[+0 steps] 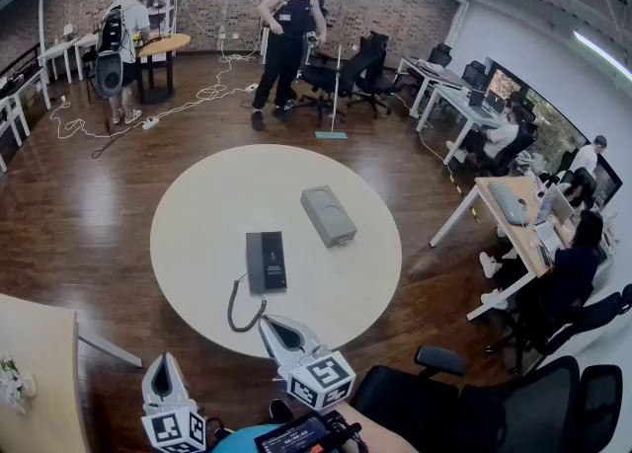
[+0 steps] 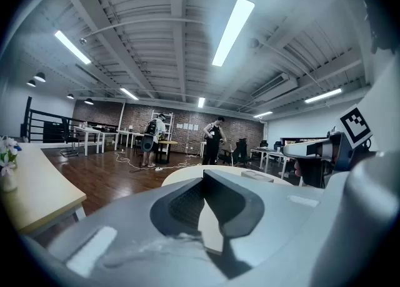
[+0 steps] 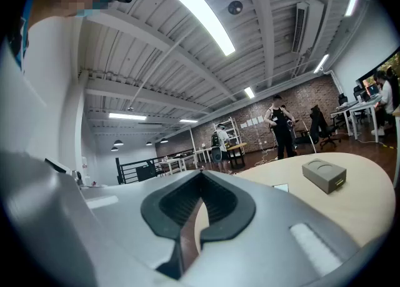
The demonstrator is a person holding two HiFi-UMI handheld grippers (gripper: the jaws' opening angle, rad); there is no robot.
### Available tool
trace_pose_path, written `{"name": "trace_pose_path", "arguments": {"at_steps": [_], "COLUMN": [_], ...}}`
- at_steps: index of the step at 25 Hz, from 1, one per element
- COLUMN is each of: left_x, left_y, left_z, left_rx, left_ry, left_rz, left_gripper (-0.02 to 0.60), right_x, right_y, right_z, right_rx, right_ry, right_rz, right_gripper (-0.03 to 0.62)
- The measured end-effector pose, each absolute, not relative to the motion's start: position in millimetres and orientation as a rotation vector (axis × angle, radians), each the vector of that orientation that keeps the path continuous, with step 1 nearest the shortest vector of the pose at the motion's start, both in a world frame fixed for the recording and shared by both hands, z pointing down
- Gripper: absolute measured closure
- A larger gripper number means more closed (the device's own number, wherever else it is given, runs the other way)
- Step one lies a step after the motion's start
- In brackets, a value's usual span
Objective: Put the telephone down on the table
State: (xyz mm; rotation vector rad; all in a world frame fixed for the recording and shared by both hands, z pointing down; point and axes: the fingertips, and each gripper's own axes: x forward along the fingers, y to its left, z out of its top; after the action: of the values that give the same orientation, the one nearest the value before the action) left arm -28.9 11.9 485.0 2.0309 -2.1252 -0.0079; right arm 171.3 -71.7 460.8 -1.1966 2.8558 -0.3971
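The black telephone (image 1: 266, 262) lies flat on the round cream table (image 1: 197, 214), and its coiled cord (image 1: 240, 309) trails to the near edge. Neither gripper touches it. My right gripper (image 1: 267, 323) hovers at the table's near rim, just right of the cord, shut and empty. My left gripper (image 1: 162, 360) hangs lower left, off the table and over the floor, and is also shut with nothing in it. In the right gripper view the jaws (image 3: 200, 174) meet at the tips, and a corner of the telephone (image 3: 280, 187) shows beyond them. In the left gripper view the jaws (image 2: 203, 177) are closed.
A grey box (image 1: 328, 214) lies on the table right of centre. Black office chairs (image 1: 513, 402) stand at the lower right. A wooden desk (image 1: 39, 362) with flowers is at the lower left. Two people stand at the far wall, others sit at desks on the right, and cables cross the floor.
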Motion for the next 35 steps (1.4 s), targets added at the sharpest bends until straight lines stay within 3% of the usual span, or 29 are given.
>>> {"name": "trace_pose_path", "arguments": {"at_steps": [35], "left_x": [4.2], "left_y": [-10.7], "left_z": [487.3], "left_rx": [2.005], "left_ry": [-2.151], "left_rz": [0.075], "left_gripper": [0.566], "right_x": [208.9], "right_y": [-100.9], "right_z": [471.9], "right_rx": [-1.172], "right_ry": [2.839], "right_rz": [-0.446], "right_gripper": [0.600]}}
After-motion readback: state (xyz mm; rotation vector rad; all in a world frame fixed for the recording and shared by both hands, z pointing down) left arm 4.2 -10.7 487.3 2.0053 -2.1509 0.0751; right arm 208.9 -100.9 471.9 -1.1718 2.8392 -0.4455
